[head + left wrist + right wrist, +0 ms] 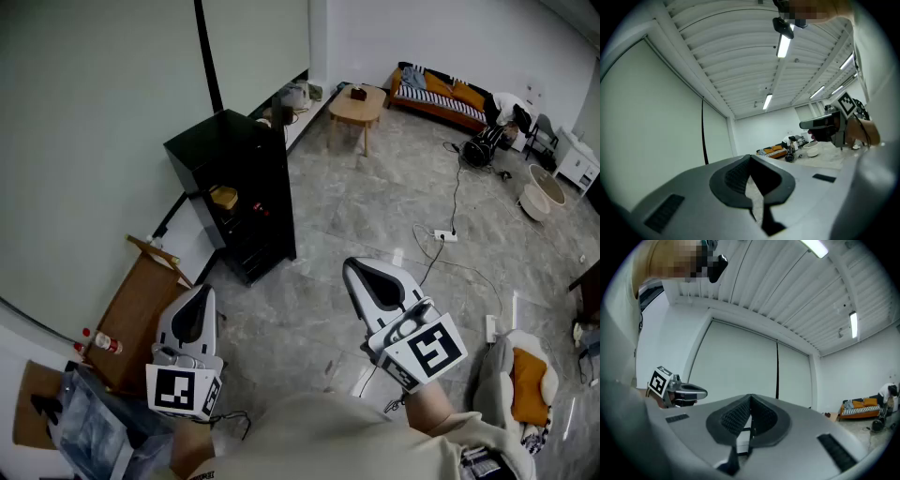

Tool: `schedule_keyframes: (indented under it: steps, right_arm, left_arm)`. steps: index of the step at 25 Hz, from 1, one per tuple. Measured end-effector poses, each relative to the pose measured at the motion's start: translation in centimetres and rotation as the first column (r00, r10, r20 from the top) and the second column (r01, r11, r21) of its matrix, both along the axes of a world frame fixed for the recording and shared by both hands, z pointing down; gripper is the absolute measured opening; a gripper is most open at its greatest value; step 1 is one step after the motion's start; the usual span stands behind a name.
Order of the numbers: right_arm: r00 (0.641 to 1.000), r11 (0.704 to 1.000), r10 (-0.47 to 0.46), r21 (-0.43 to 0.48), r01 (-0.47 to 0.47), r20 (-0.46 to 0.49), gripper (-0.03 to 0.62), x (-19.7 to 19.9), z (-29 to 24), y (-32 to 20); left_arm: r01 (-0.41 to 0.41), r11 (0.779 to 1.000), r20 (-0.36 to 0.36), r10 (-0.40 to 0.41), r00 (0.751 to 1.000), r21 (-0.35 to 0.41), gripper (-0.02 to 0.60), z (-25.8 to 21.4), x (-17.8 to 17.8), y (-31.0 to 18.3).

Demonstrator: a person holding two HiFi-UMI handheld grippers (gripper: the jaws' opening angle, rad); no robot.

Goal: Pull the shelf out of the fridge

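Note:
A small black fridge (pixel 239 192) stands against the pale wall at the upper left of the head view, its front open, with dark shelves and a yellow item (pixel 223 197) inside. My left gripper (pixel 195 298) is held near my body at the lower left, shut and empty, well short of the fridge. My right gripper (pixel 364 270) is at centre right, also shut with nothing in it, pointing towards the fridge across bare floor. In the left gripper view the left gripper (pixel 751 159) has its jaws closed; the right gripper (pixel 750 399) looks the same in its own view.
A brown cardboard box (pixel 141 309) with a bottle (pixel 101 343) lies left of the left gripper. A power strip and cable (pixel 445 234) trail over the marble floor. Farther off are a round wooden table (pixel 358 105), an orange sofa (pixel 441 94) and a person (pixel 506 111).

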State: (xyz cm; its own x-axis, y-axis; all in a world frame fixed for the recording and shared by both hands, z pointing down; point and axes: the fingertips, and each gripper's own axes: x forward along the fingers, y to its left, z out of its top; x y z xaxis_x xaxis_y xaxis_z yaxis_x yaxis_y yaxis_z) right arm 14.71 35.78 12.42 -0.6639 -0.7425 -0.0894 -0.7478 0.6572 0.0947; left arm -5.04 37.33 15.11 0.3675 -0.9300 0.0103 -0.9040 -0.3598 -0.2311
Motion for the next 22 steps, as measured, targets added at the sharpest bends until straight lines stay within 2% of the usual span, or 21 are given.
schedule_keyframes:
  steps: [4,12,22]
  right_arm:
    - [1.000,1.000,-0.007,-0.002,0.007,0.024,-0.005,0.7,0.0,-0.2]
    - [1.000,1.000,0.010,-0.022,-0.010,0.006,-0.003,1.7,1.1,-2.0]
    - [1.000,0.998,0.018,-0.065,-0.018,0.002,-0.003,4.8,2.8,-4.1]
  left_arm:
    - [0.009,1.000,0.000,-0.009,1.000,-0.006,0.006,0.1,0.3,-0.4]
    - [0.013,1.000,-0.019,-0.014,1.000,-0.014,0.006,0.5,1.0,-1.5]
    - [0.021,0.999,-0.023,-0.022,0.999,-0.041,0.006,1.5,3.9,-3.3]
